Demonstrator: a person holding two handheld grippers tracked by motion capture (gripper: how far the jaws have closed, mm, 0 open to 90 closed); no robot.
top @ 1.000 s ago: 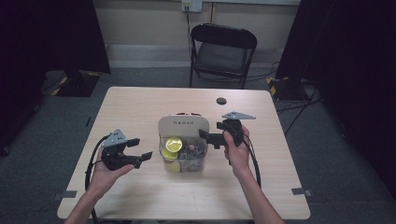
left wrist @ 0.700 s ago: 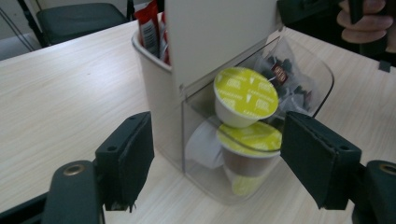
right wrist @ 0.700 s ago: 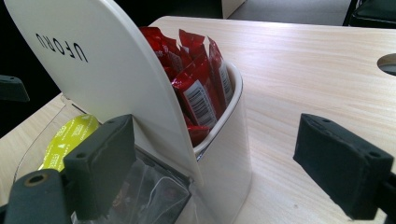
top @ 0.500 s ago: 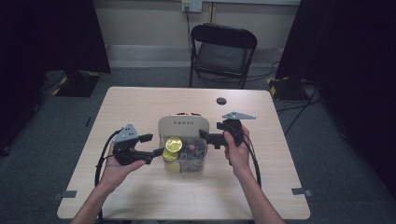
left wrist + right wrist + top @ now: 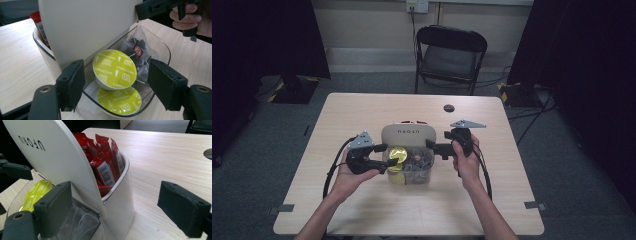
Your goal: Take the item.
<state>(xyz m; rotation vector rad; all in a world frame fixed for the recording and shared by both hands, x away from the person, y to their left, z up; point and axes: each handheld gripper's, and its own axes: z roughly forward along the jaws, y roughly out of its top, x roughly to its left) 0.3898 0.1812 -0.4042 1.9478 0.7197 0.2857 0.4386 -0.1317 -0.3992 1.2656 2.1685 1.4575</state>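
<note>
A white organiser (image 5: pixel 408 136) stands mid-table with its curved lid (image 5: pixel 82 27) raised over a clear front bin (image 5: pixel 160 47). In the bin lie two yellow-green cappuccino capsules, one tilted upright (image 5: pixel 115 68) and one flat beneath it (image 5: pixel 120 100), beside a tea bag (image 5: pixel 137 48). My left gripper (image 5: pixel 115 75) reaches in from the left (image 5: pixel 387 156). Its jaws have just been closing and stand either side of the upright capsule, apart from it. My right gripper (image 5: pixel 435 148) sits at the organiser's right side, open; its jaws (image 5: pixel 117 202) straddle the white wall. Red sachets (image 5: pixel 105 162) fill the back compartment.
A black folding chair (image 5: pixel 451 52) stands behind the table. A dark round hole (image 5: pixel 448 107) lies in the tabletop behind the organiser. The left gripper's cable (image 5: pixel 332 172) loops over the table's left part. Bare wood (image 5: pixel 175 157) stretches right of the organiser.
My left gripper has moved right, up to the clear bin, and its jaws have narrowed around the upright capsule. The right gripper and the organiser have stayed put.
</note>
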